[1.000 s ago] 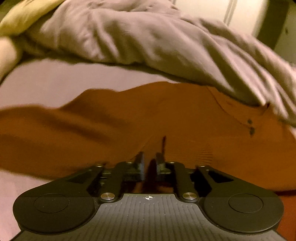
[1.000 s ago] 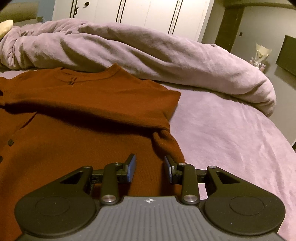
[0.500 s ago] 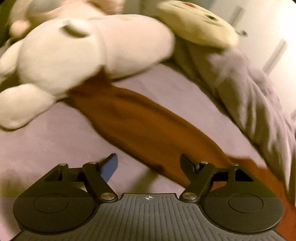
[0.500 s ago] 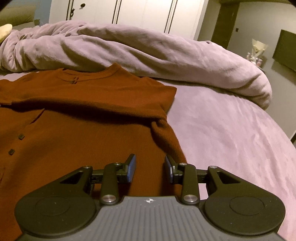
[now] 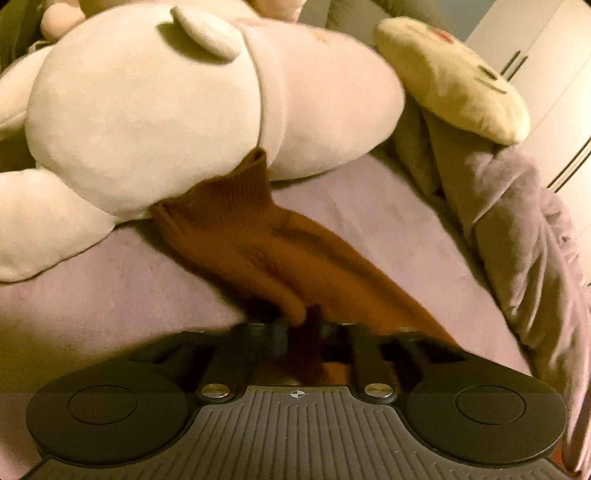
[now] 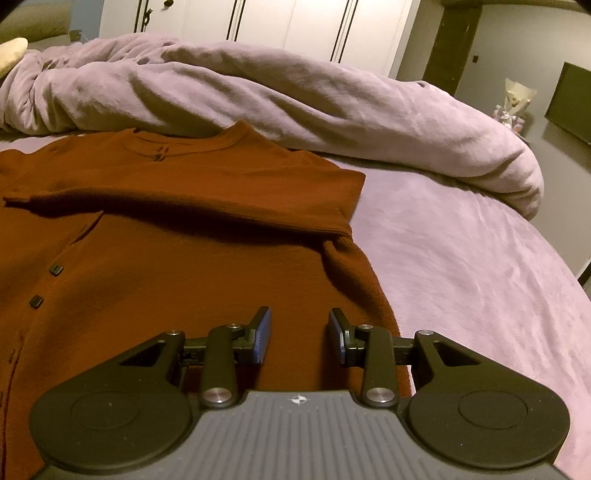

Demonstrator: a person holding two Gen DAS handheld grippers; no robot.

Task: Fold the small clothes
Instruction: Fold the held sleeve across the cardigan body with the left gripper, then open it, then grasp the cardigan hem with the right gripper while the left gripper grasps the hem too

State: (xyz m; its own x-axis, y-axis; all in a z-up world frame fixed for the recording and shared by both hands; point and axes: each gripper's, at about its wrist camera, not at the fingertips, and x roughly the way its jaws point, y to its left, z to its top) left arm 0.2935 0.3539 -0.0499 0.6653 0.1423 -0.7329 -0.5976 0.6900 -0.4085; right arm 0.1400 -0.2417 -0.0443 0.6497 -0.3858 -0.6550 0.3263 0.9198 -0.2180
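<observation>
A rust-brown knit cardigan [image 6: 177,266] lies flat on the lilac bed sheet [image 6: 480,266], with one sleeve [image 6: 192,199] folded across its chest. Its other sleeve [image 5: 258,243] stretches out in the left wrist view, the ribbed cuff touching a plush toy. My left gripper [image 5: 301,332] is shut on that sleeve, with bunched cloth between the jaws. My right gripper [image 6: 299,336] is open and empty, hovering over the cardigan's lower right side near its edge.
A large cream plush toy [image 5: 155,110] lies at the sleeve's cuff. A yellowish round cushion [image 5: 454,74] sits behind it. A rumpled lilac duvet [image 6: 295,96] runs along the far side of the bed. White wardrobe doors [image 6: 295,22] stand beyond.
My left gripper let go of the cardigan body, swung left to the outstretched sleeve, opened, then closed on it. My right gripper stayed open and drifted slightly back.
</observation>
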